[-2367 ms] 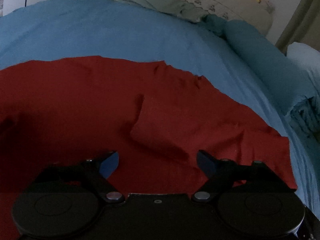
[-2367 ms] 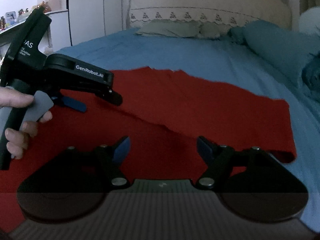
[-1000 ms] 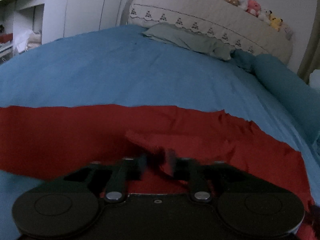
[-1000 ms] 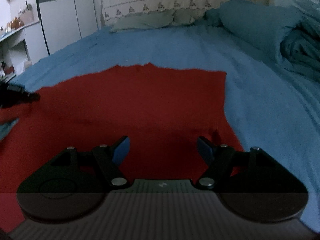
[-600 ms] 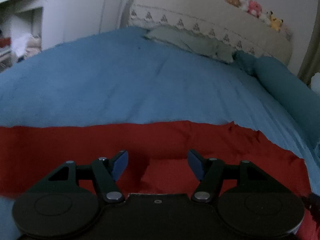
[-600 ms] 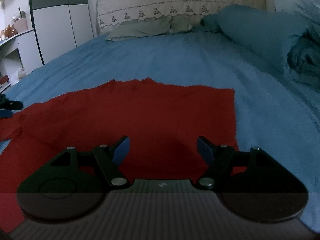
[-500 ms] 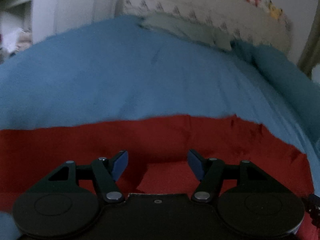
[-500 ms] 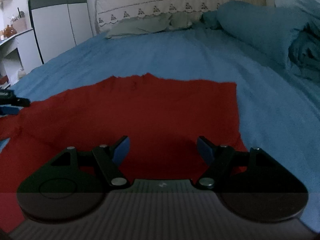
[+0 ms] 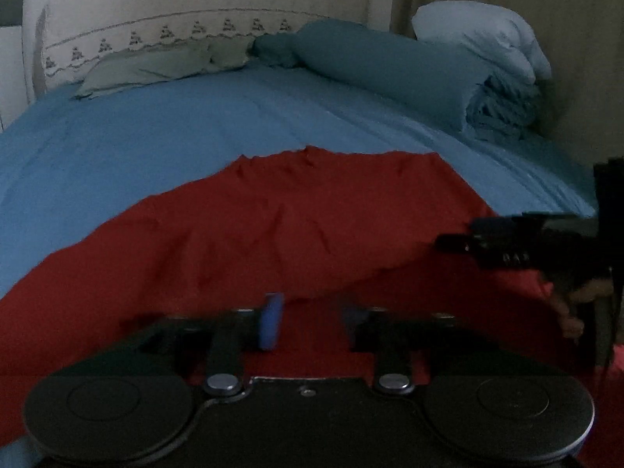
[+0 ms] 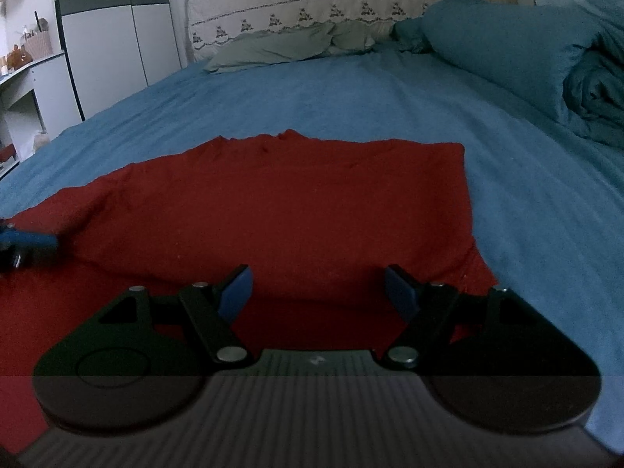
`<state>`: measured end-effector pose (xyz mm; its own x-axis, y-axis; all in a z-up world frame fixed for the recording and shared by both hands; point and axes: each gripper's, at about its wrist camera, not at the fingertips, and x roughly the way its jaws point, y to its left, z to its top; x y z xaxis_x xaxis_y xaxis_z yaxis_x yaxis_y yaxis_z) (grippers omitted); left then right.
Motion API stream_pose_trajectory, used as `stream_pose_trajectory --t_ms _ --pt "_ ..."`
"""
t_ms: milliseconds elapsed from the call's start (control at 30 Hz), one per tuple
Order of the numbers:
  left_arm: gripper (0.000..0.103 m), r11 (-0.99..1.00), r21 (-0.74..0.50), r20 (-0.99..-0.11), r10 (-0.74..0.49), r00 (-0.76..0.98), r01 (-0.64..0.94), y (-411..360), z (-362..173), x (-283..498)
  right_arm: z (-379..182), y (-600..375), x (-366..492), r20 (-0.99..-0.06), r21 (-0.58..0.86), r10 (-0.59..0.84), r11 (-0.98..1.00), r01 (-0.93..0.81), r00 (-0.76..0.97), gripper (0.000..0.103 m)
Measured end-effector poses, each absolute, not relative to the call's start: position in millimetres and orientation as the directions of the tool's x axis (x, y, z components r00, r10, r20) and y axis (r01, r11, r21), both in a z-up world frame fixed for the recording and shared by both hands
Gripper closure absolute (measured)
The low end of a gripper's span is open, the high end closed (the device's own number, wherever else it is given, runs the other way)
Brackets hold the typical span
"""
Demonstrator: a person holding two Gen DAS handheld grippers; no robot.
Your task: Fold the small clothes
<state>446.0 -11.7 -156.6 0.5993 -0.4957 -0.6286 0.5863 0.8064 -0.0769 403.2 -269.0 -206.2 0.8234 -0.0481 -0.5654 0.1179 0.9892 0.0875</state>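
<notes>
One red cloth (image 10: pixel 312 202) lies on the blue bedsheet (image 10: pixel 312 93); right gripper (image 10: pixel 318 288) jaws wide, left gripper (image 9: pixel 312 318) partly parted, blurred.

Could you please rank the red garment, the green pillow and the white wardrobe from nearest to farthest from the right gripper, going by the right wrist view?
From the right gripper:
1. Red garment, directly under and ahead of the fingers.
2. Green pillow, far ahead at the headboard.
3. White wardrobe, back left beyond the bed; roughly as far as the pillow, hard to separate.

Bedroom, bed (image 10: pixel 351 89), pillow (image 10: pixel 273 48), wardrobe (image 10: pixel 117 19)
</notes>
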Motion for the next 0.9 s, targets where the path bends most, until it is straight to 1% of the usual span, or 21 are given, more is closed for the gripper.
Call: stream_pose_trajectory --t_ms 67,133,233,267,300,333,400,433,467,500,567,667,733,767,800,900 --pt "0.048 0.841 -0.091 -0.592 -0.476 0.65 0.533 1 -153 444 -206 -268 403 -0.565 0.088 -0.049 0.989 0.12 0.823 0.012" --pt "0.046 0.897 -0.12 -0.561 -0.415 0.716 0.426 19 -149 455 -206 -267 402 -0.564 0.089 -0.049 0.989 0.12 0.825 0.012" --pt "0.047 0.938 -0.224 -0.523 -0.344 0.78 0.264 56 -142 477 -208 -266 402 -0.562 0.087 -0.05 0.989 0.118 0.826 0.011" --pt "0.048 0.939 -0.267 -0.527 -0.332 0.782 0.218 66 -142 488 -208 -266 402 -0.562 0.085 -0.05 0.989 0.117 0.826 0.01" --pt "0.052 0.94 -0.291 -0.541 -0.314 0.78 0.177 74 -140 500 -208 -266 403 -0.561 0.081 -0.05 0.99 0.116 0.826 0.01" --pt "0.053 0.945 -0.299 -0.551 -0.286 0.783 0.135 79 -140 510 -209 -265 403 -0.561 0.078 -0.051 0.99 0.114 0.826 0.01" --pt "0.058 0.95 -0.296 -0.585 -0.265 0.766 0.102 81 -143 528 -210 -265 403 -0.56 0.073 -0.053 0.991 0.112 0.826 0.009" --pt "0.058 0.951 -0.293 -0.611 -0.268 0.745 0.101 79 -147 536 -210 -265 403 -0.56 0.071 -0.054 0.991 0.112 0.827 0.009" --pt "0.062 0.951 -0.29 -0.646 -0.276 0.712 0.106 75 -151 545 -210 -265 403 -0.56 0.069 -0.055 0.991 0.112 0.827 0.009" --pt "0.07 0.951 -0.286 -0.672 -0.286 0.683 0.117 69 -157 551 -210 -264 403 -0.56 0.067 -0.055 0.992 0.111 0.827 0.009" --pt "0.07 0.944 -0.294 -0.697 -0.318 0.643 0.148 58 -164 553 -210 -263 403 -0.559 0.065 -0.056 0.992 0.111 0.827 0.009" --pt "0.07 0.927 -0.316 -0.7 -0.37 0.611 0.2 42 -168 550 -210 -263 403 -0.559 0.065 -0.056 0.992 0.111 0.827 0.009" --pt "0.07 0.929 -0.288 -0.714 -0.369 0.595 0.231 28 -170 544 -210 -263 403 -0.56 0.063 -0.057 0.992 0.111 0.827 0.009" --pt "0.084 0.933 -0.265 -0.717 -0.36 0.597 0.244 22 -170 543 -210 -263 403 -0.56 0.063 -0.057 0.992 0.111 0.827 0.009" --pt "0.094 0.933 -0.247 -0.717 -0.357 0.599 0.261 16 -171 541 -210 -263 403 -0.559 0.063 -0.057 0.992 0.111 0.827 0.009" --pt "0.094 0.928 -0.178 -0.698 -0.354 0.623 0.328 10 -170 519 -210 -263 403 -0.559 0.065 -0.056 0.992 0.111 0.827 0.009"
